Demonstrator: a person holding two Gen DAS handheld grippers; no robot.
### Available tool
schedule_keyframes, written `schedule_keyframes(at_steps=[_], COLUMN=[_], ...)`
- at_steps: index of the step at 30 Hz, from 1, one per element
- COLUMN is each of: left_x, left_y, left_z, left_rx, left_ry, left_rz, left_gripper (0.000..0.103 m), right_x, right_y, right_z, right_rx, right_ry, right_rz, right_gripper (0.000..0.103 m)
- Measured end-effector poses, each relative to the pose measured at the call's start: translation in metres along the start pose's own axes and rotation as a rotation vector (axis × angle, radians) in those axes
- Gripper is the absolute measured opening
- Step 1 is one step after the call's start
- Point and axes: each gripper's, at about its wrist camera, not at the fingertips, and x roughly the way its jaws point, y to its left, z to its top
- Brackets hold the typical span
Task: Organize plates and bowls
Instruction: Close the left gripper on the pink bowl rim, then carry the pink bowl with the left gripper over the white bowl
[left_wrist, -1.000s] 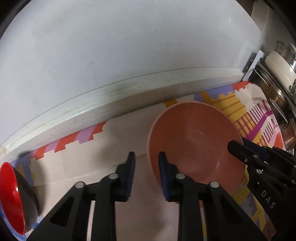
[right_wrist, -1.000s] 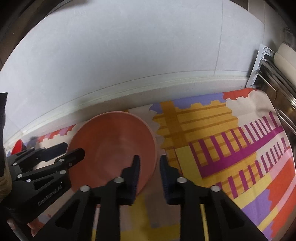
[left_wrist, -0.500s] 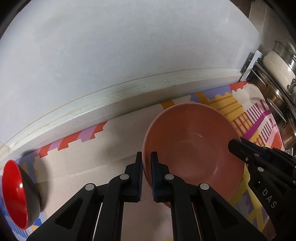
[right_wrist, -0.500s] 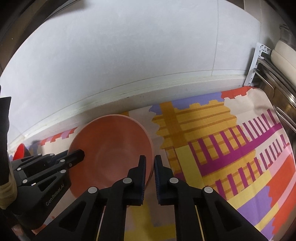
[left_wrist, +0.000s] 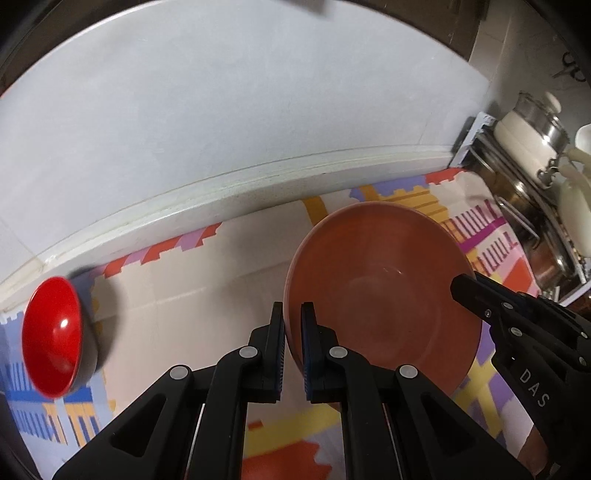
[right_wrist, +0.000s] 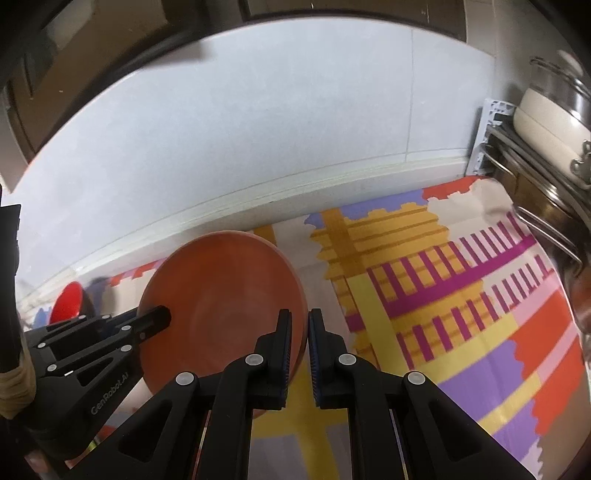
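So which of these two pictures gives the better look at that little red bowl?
The left wrist view. There the red bowl shows whole at the left edge, with its glossy red inside and dark outside. In the right wrist view the same bowl is small and far off, half hidden behind the left gripper.

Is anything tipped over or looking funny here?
Yes. The small red bowl with a black outside lies tipped on its side on the colourful patterned mat, its opening facing sideways. The big terracotta bowl looks fine: the left gripper and right gripper each pinch its rim on opposite sides.
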Motion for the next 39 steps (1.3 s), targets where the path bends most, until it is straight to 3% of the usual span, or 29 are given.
schedule_keyframes(at_steps=[23, 39], left_x=[-0.108, -0.124], left_y=[-0.016, -0.026], left_z=[-0.074, -0.133], left_rx=[-0.037, -0.022], left_ry=[-0.09, -0.002], left_rz=[-0.047, -0.072], left_gripper=[0.01, 0.012], right_x=[-0.112, -0.146], right_y=[0.013, 0.015], right_z=[-0.059, -0.113], right_rx=[-0.041, -0.052], right_ry=[-0.064, -0.029], right_rz=[0.014, 0.009], right_gripper=[0.011, 0.011])
